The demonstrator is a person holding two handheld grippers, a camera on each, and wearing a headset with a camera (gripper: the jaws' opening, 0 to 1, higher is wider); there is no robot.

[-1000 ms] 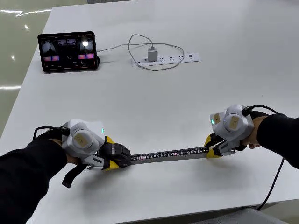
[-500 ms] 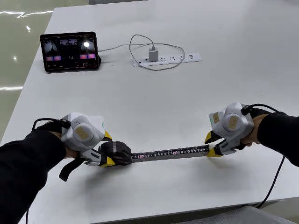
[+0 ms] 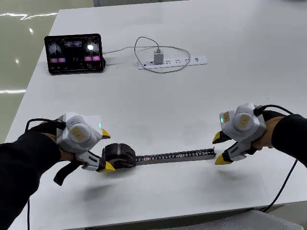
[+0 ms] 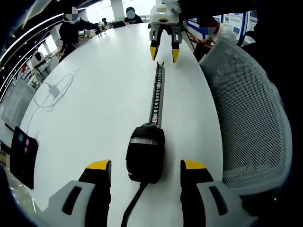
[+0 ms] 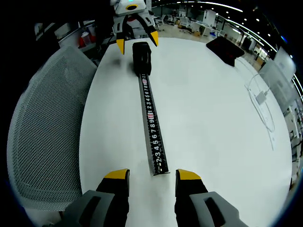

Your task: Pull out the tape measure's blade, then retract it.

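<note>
The black tape measure case (image 3: 119, 155) lies on the white table (image 3: 158, 110), its blade (image 3: 175, 155) drawn out flat to the right. My left gripper (image 3: 106, 150) is open, its yellow tips either side of the case's left end without touching it. In the left gripper view the case (image 4: 146, 152) sits between the open jaws of my left gripper (image 4: 146, 166), and the blade (image 4: 156, 94) runs away to the right gripper (image 4: 163, 51). My right gripper (image 3: 219, 148) is open just past the blade's end. The blade (image 5: 151, 123) ends right in front of my right gripper (image 5: 152, 174).
A tablet (image 3: 75, 52) with a lit screen stands at the back left. A power strip (image 3: 172, 61) with a charger and looped cable lies behind the middle. The table's near edge is close below the blade. A grey mesh chair (image 4: 246, 118) stands beside that edge.
Both grippers have opened: the left let go of the case, the right let go of the blade's end. Each drew back slightly. The blade stays drawn out on the table.
</note>
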